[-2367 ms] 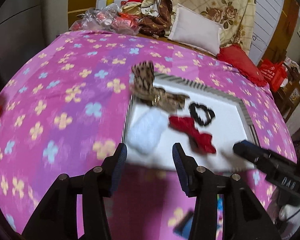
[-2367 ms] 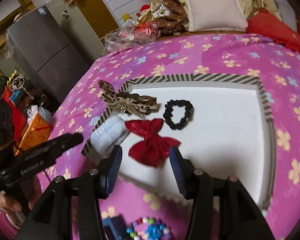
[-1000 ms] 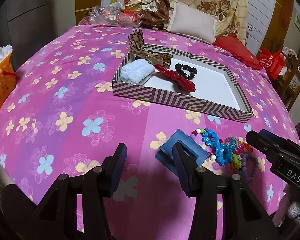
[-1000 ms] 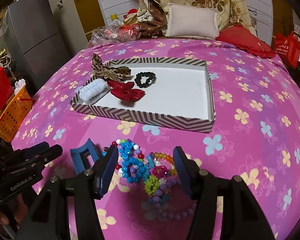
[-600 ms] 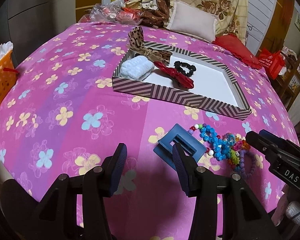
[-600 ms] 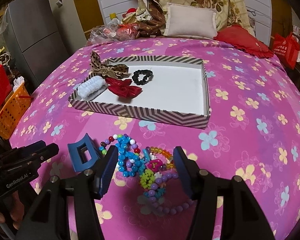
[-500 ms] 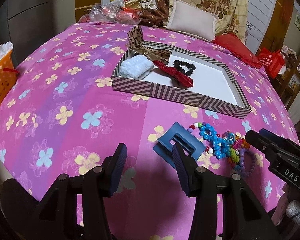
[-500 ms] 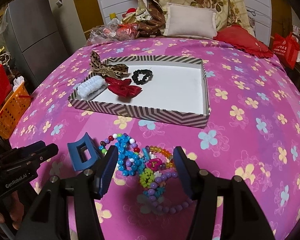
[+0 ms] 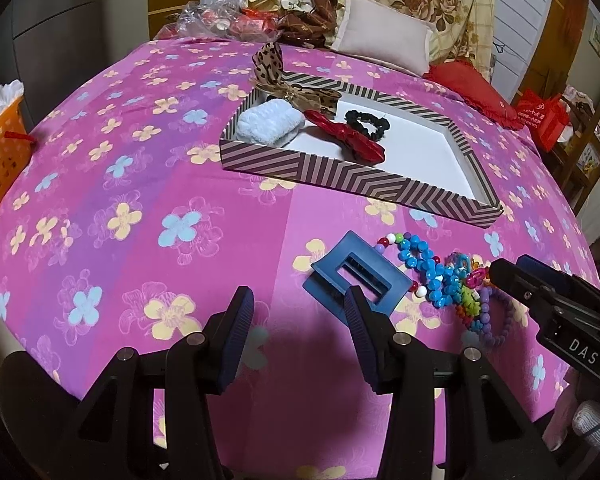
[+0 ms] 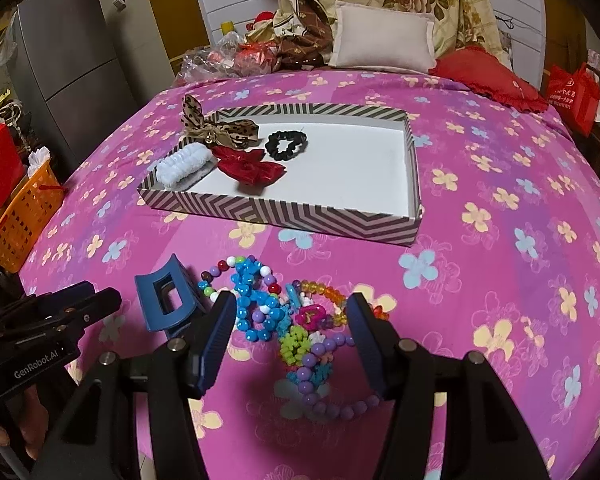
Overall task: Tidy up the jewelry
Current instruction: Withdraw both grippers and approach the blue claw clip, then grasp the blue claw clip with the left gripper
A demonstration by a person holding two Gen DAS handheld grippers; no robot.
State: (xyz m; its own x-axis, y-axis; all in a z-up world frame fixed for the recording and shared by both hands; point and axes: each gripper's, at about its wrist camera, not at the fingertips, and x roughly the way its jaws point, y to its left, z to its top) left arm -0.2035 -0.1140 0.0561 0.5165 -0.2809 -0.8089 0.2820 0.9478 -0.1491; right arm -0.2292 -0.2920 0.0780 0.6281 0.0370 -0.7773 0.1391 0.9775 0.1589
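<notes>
Four items lie in the tray (image 10: 414,184); both grippers, left (image 9: 298,322) and right (image 10: 291,330), empty, fingers released; next pick: beads (image 10: 260,304) or clip (image 10: 166,300), judged

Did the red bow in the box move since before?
No. The red bow lies in the striped box between the white scrunchie and black scrunchie, as earlier; only the cameras pulled back.

Matt cloth bedspread (image 10: 500,160); glossy plastic beads (image 10: 260,312); matt blue plastic clip (image 10: 164,300); paper-lined tray (image 10: 284,210); shiny red bow (image 10: 252,168).
</notes>
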